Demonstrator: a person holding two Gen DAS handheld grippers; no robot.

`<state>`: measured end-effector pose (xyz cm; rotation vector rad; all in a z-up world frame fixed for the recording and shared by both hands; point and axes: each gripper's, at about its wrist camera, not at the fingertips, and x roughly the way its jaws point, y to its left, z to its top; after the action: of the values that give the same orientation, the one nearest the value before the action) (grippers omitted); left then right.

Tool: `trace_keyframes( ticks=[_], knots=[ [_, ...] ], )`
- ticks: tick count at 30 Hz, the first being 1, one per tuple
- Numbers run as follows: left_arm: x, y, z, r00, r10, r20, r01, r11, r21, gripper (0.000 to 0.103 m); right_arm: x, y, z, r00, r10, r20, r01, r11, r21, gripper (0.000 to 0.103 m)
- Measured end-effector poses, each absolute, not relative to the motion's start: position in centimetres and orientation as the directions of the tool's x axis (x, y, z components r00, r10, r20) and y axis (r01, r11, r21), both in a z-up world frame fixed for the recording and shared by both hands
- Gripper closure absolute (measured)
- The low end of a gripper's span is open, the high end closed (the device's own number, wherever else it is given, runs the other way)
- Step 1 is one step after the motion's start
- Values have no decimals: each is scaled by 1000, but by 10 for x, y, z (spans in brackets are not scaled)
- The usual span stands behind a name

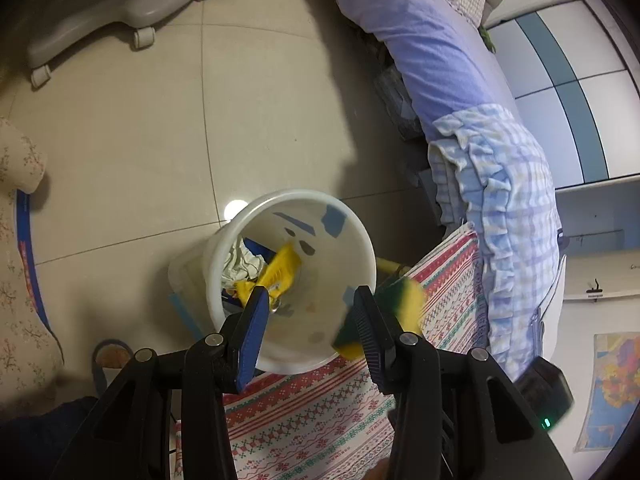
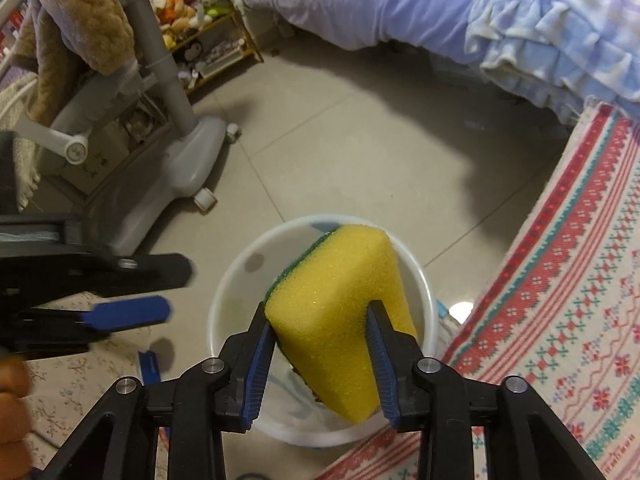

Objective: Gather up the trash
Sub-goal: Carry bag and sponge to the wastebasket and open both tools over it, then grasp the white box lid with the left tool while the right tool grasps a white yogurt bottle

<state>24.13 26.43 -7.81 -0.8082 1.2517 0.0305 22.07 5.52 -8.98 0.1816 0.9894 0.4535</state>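
A white trash bucket [image 1: 240,236] stands on the tiled floor, holding a yellow wrapper [image 1: 280,268] and crumpled white paper [image 1: 240,260]. My left gripper [image 1: 310,300] is open and empty just above the bucket's near rim. My right gripper [image 2: 320,320] is shut on a yellow sponge with a green scrub side [image 2: 336,300], held over the bucket [image 2: 224,300]. The sponge also shows blurred in the left wrist view [image 1: 400,304], at the bucket's right rim. The left gripper shows in the right wrist view [image 2: 132,292], at the left.
A patterned red and white rug [image 2: 560,320] lies right of the bucket. A bed with purple sheets [image 1: 432,48] and a frilly checked blanket [image 1: 508,200] is beyond. A grey wheeled chair base [image 2: 180,168] stands at the left. A floral cushion [image 1: 20,280] is near left.
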Motion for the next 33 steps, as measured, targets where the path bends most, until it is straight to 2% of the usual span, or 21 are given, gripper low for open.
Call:
trace_keyframes(
  ticks=[1,3,12,19,26,30,33],
  knots=[
    [239,266,-77,355,-400,-845,-442,724,-529,56,224,57,-92,466,435,-771,-277,899,340,50],
    [237,268,-75,356,-407,-841,-445,717,-536,56,229,58,-95,466,407,-786,-254,912,322,39],
    [230,272,-75,365,-390,-846,-466,710,-528,57,212,43,-87,481,386,-787,-257,921,294,39],
    [216,239,-64,356,-385,-851,-420,748,-514,57,176,-2,-69,498,335,-800,-248,939,239,39],
    [196,168,-31,386,-373,-844,-257,835,-487,56,137,-88,-22,554,243,-796,-152,970,191,39],
    [181,116,-14,397,-380,-836,-98,888,-450,56,107,-143,2,605,146,-782,-91,989,115,36],
    [169,78,-4,398,-378,-836,14,914,-406,56,86,-195,8,636,105,-765,0,991,136,35]
  ],
)
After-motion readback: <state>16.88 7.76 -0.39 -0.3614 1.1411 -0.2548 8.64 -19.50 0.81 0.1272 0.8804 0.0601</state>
